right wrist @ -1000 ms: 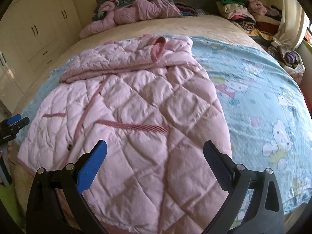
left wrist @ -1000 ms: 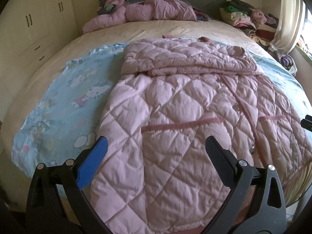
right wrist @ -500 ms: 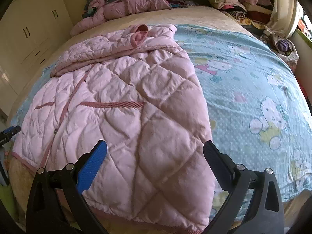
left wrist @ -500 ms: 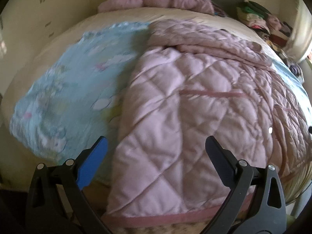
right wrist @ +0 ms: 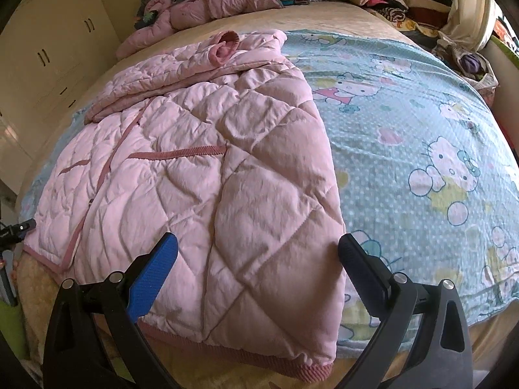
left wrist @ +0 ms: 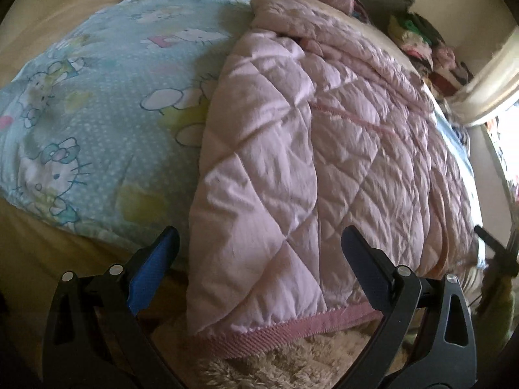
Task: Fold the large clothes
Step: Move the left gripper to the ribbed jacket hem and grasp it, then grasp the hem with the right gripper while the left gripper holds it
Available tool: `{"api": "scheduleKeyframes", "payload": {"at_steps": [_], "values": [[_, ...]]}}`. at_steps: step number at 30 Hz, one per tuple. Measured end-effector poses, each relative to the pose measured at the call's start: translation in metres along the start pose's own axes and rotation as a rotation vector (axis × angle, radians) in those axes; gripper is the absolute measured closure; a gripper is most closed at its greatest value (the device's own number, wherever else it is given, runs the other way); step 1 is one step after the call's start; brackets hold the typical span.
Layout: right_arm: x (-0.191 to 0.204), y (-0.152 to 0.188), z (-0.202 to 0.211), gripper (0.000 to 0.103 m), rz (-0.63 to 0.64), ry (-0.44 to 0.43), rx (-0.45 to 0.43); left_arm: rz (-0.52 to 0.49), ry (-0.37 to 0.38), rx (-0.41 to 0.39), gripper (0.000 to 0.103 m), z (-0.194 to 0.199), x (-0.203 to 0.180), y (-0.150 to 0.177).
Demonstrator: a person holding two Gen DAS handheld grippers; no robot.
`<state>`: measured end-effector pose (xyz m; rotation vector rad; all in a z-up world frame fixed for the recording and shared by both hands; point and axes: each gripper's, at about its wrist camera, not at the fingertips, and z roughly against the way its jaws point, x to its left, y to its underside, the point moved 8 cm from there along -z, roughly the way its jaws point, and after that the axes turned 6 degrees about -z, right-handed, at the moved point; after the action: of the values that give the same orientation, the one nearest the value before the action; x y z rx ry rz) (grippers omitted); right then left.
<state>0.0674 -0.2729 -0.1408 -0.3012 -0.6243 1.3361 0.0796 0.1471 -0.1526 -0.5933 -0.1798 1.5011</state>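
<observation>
Both open grippers have dropped to the pink coat's (left wrist: 292,162) near hem; left gripper (left wrist: 259,253), jaws just narrowing, straddles its left corner, right gripper (right wrist: 258,256) its right.

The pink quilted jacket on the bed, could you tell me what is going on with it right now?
A person holding tongs in each hand is getting ready to fold the pink quilted jacket, which lies spread flat on a cartoon-print blue sheet, its sleeves folded across the top. The left tongs hover over the hem's left corner and have just been closing slightly, gripping nothing. The right tongs hover open over the right corner. Neither holds the fabric yet.
</observation>
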Motion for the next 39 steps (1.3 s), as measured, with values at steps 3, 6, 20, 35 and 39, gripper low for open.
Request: {"api": "scheduleKeyframes", "payload": {"at_steps": [3,6,20,35,39], "values": [[-0.002,0.003,0.002,0.004,0.007,-0.003,0.005,-0.034,-0.027,0.011,0.041,-0.004,-0.002,0.004],[-0.006,0.008,0.005,0.004,0.012,-0.005,0.015,-0.071,-0.035,0.012,0.051,-0.005,-0.006,0.006],[-0.018,0.040,0.002,0.031,-0.018,-0.080,0.127,-0.071,-0.013,-0.096,0.083,0.015,-0.017,-0.007],[-0.003,0.040,0.026,0.085,-0.050,-0.281,0.076,-0.094,-0.018,-0.099,0.085,0.018,-0.022,0.003],[0.008,0.021,0.059,0.087,-0.031,-0.371,-0.025,-0.061,0.034,-0.166,0.090,0.041,-0.021,-0.009]]}}
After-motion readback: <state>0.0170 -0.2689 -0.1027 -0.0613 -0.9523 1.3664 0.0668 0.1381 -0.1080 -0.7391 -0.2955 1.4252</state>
